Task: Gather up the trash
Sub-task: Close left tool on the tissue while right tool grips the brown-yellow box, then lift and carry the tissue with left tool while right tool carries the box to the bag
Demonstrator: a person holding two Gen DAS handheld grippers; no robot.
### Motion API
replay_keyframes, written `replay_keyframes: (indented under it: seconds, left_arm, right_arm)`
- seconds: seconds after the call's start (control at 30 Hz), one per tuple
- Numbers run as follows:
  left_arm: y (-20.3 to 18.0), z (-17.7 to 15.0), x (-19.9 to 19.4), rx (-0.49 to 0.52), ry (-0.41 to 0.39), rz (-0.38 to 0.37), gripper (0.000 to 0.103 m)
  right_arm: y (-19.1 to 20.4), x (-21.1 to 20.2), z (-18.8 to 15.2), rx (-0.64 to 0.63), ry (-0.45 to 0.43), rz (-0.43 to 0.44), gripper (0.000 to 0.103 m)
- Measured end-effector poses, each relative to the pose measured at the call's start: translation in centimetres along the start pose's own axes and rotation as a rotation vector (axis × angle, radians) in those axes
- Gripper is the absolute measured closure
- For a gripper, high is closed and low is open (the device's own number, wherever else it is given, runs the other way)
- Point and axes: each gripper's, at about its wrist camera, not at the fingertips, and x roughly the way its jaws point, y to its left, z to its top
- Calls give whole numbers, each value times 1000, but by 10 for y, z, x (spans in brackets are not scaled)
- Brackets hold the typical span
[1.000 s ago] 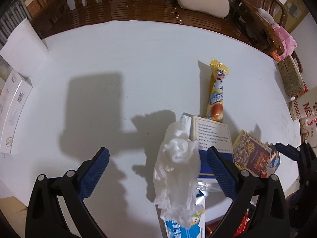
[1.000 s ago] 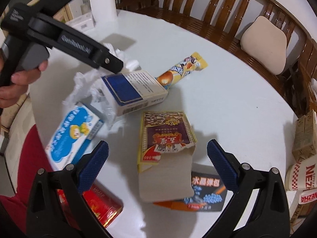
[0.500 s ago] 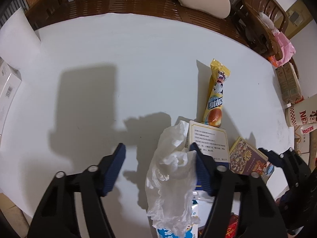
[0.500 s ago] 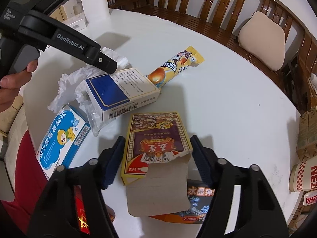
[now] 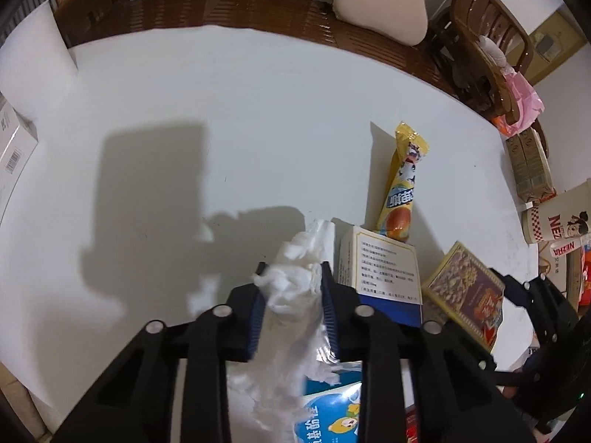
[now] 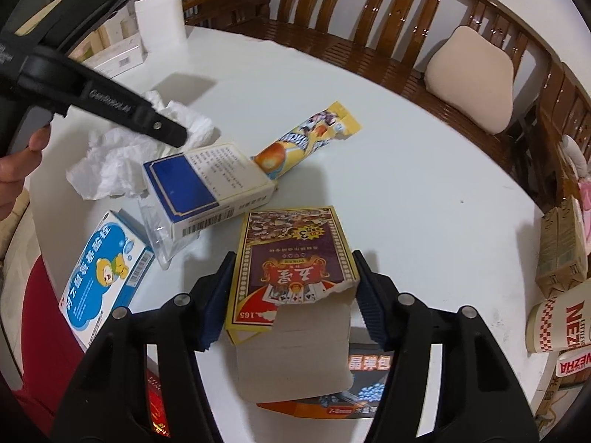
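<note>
Nearest in the left wrist view: left gripper (image 5: 291,302), jaws just drawn nearly together, blue pads pinching the crumpled white tissue (image 5: 295,295); tissue trailing down over a light-blue cartoon box (image 5: 332,417) at the near edge of the white tabletop (image 5: 221,129). Just right of the tissue, touching it, a blue-and-white box (image 5: 380,277), flat on the tabletop. Beyond that box, a yellow snack wrapper (image 5: 402,192), lengthwise away from the camera, its near end at the box's far edge. Farther still, bare tabletop, then a wooden bench (image 5: 221,3) along the far edge with a beige cushion (image 5: 380,3) on it.

Nearest in the right wrist view: right gripper (image 6: 291,295), jaws half closed, pads pressed on both long sides of the torn playing-card box (image 6: 291,265); grey torn flap of that box hanging toward the camera over a dark packet (image 6: 369,376) at the near edge. Left of it, the light-blue cartoon box (image 6: 103,277) by the near left edge; past that, the blue-and-white box (image 6: 207,188), the tissue (image 6: 114,158) and the snack wrapper (image 6: 306,140). At the right edge, cartons (image 6: 561,251) and a checked paper cup (image 6: 557,317).
</note>
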Motion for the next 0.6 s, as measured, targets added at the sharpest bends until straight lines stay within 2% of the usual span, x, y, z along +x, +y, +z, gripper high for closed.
replay_keyframes:
  seconds: [0.13,0.37,0.6]
  left_arm:
    - [4,-3,-10,-7,-30,-24,86]
    - [0,-8,-35,39,-106,24,87]
    - [-7,-27,-80,91,-205,60,87]
  right_arm:
    - [0,-4,1,10,-4,-27,43]
    - [-1,-23,4,29,-36,-64,43]
    - [-7,-62,9,66,-109,-103,43]
